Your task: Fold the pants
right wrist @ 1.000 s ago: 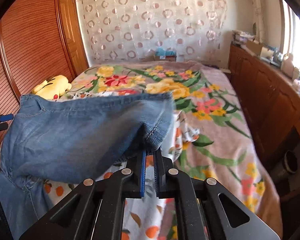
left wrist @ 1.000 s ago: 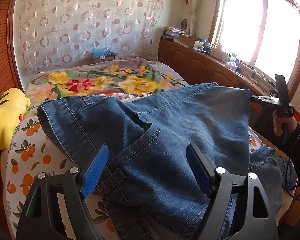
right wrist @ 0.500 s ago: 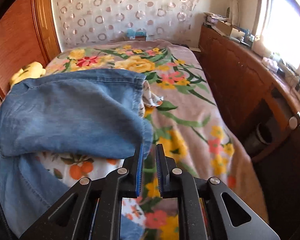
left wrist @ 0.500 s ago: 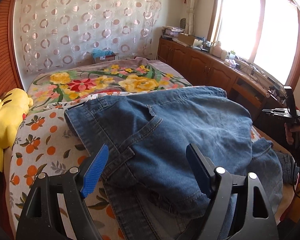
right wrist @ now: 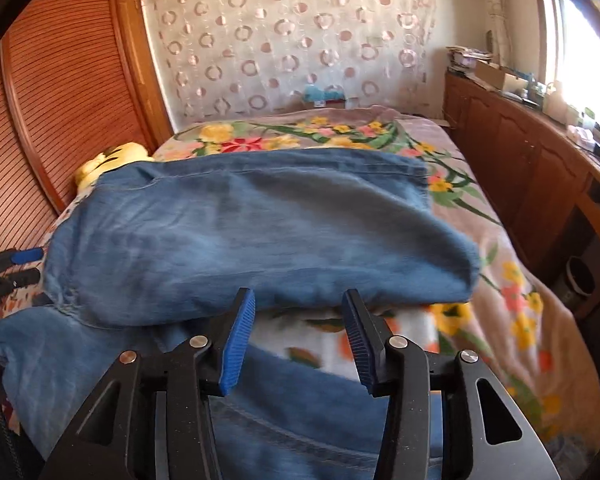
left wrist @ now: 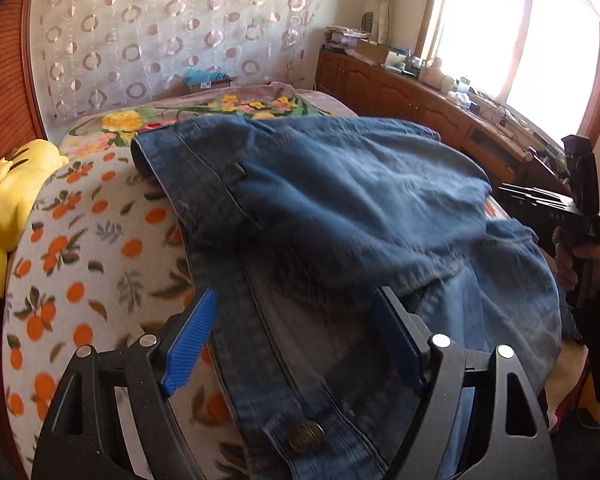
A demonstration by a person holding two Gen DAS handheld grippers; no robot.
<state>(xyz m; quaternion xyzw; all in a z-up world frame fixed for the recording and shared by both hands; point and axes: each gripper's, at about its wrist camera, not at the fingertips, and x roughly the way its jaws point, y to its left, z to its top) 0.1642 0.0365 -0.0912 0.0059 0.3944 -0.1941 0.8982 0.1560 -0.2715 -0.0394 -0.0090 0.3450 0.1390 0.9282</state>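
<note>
Blue denim pants (left wrist: pixel 340 200) lie on the bed, folded over on themselves, the waistband button (left wrist: pixel 305 435) near my left gripper. My left gripper (left wrist: pixel 296 340) is open and empty just above the waistband. In the right wrist view the pants (right wrist: pixel 260 232) lie across the bed with the upper layer folded over. My right gripper (right wrist: pixel 298 340) is open and empty, just short of the folded edge. The right gripper also shows in the left wrist view (left wrist: pixel 580 200), held in a hand.
The bed carries a floral blanket (right wrist: pixel 480 280) and an orange-print sheet (left wrist: pixel 80 260). A yellow plush toy (left wrist: pixel 12 184) lies at the left edge. Wooden cabinets (right wrist: pixel 520 168) run along the right under a window. A slatted wooden door (right wrist: pixel 60 100) stands left.
My right gripper has opened and let go of the pant hem. The lifted denim has dropped flat onto the bed. My left gripper stays open and has moved closer to the waistband.
</note>
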